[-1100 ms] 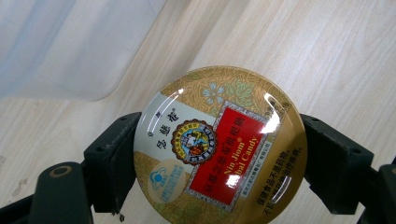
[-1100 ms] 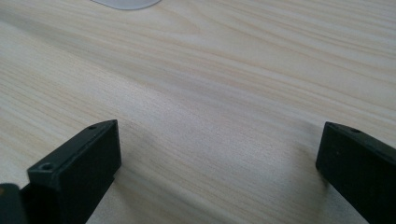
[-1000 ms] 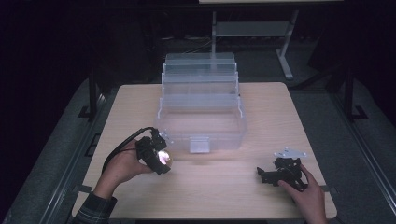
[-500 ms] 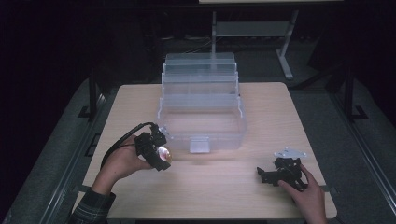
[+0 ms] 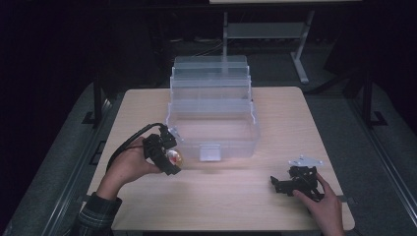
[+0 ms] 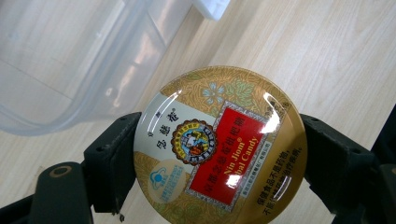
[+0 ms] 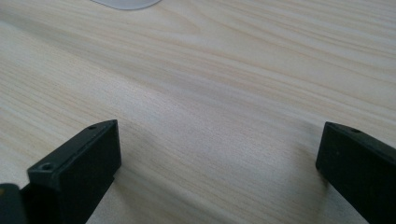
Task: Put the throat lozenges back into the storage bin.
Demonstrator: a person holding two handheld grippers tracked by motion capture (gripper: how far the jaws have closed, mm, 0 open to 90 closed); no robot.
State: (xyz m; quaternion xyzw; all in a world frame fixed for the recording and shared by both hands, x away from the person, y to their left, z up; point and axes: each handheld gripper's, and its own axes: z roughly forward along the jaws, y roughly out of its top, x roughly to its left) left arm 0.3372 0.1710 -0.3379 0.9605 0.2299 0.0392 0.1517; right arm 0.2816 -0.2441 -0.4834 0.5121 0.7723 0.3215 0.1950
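A round gold candy tin (image 6: 219,144) with a red label sits between the jaws of my left gripper (image 6: 219,154), which is shut on its rim. In the high view the tin (image 5: 174,158) is held above the table by my left gripper (image 5: 164,152), just left of the front wall of a clear plastic tiered box (image 5: 214,123) that stands open at the table's middle. My right gripper (image 5: 287,183) rests low over the table at the front right. Its jaws stand wide apart in the right gripper view (image 7: 219,158) with only bare wood between them.
The light wooden table (image 5: 275,128) has dark floor around it and a grey metal stand (image 5: 265,32) behind. The clear box's white front latch (image 5: 209,152) faces me. A black cable (image 5: 130,140) loops from the left gripper.
My left gripper has risen slightly and moved a little toward the box with the tin in it. The right gripper has stayed where it was.
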